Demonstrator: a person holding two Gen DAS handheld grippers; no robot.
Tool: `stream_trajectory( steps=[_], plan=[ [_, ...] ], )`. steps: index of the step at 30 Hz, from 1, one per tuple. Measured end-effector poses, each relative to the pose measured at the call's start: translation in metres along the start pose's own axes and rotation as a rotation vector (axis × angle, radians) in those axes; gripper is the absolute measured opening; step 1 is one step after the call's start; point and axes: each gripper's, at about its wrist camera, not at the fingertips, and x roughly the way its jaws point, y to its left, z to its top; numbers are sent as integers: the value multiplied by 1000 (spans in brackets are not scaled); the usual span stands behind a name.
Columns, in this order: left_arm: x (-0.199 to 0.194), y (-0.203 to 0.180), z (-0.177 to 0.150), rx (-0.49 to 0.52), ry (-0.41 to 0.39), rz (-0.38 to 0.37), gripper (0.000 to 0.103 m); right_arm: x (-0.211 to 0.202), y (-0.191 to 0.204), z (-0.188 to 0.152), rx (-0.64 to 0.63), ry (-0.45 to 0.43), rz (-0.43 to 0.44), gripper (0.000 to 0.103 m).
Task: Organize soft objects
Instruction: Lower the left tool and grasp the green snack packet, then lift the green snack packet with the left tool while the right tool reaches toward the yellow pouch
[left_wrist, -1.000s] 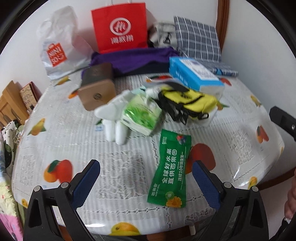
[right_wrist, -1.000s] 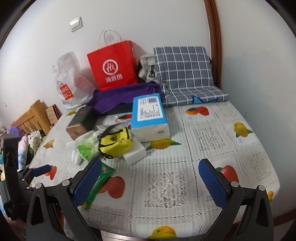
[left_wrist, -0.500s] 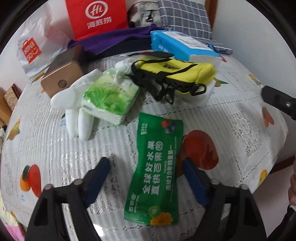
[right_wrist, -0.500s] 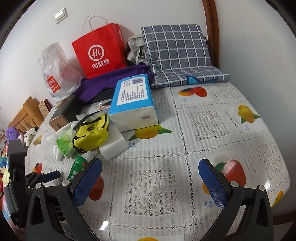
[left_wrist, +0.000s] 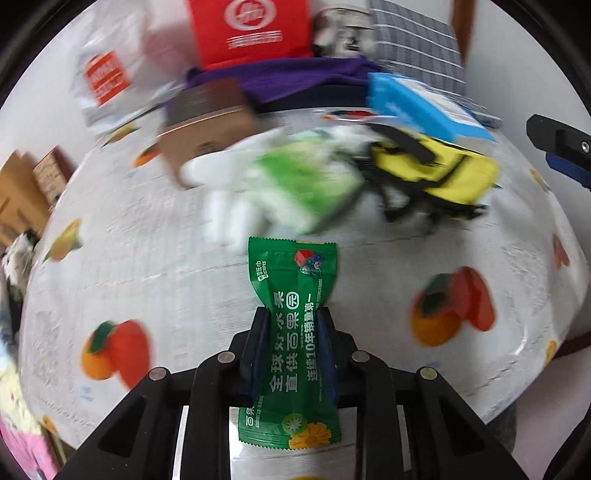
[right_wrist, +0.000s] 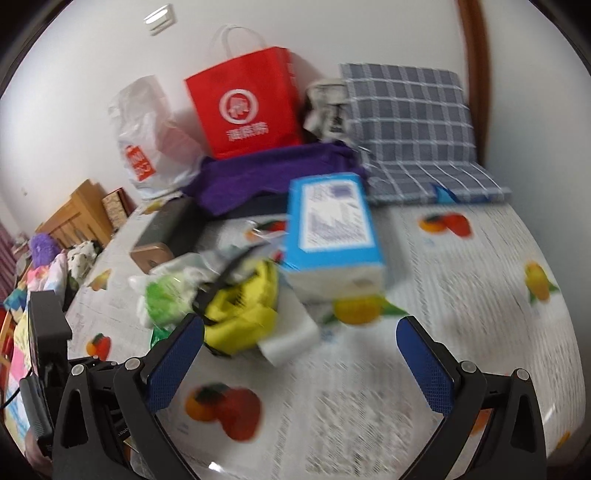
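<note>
While left hand-held gripper (left_wrist: 293, 325) closes on green packet (left_wrist: 293, 332), red bag's (right_wrist: 245, 103) contents hidden.

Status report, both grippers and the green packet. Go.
Left gripper closing on green packet, pads pinching its middle. Right gripper open, empty, near yellow pouch. Nothing in the way.

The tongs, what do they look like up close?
Both tongs are black plastic frames with triangle cut-outs and round silver screws. The right tongs carry flat, dark blue textured pads. The left tongs have the same blue pads.
</note>
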Motion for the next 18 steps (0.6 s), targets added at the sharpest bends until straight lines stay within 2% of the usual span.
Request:
stream_trajectory(
  steps=[6,10,12,15,17,18],
  plan=[
    [1,51,-6,-109,-13,23,24,29,45,15,-101,61,29,86],
    [1,73,-7,-155,-31,44,24,53,62,15,-146,124,19,70],
    [3,80,-7,-173,-42,23,24,65,67,14,-155,157,10,64],
    [7,87,-3,-184,-56,-6,25,82,70,12,-162,203,-15,46],
    [10,88,-1,-188,-64,-17,25,87,69,11,-169,214,-31,21],
    [10,89,-2,-188,-69,-19,25,86,69,10,-174,201,-32,21]
  ],
)
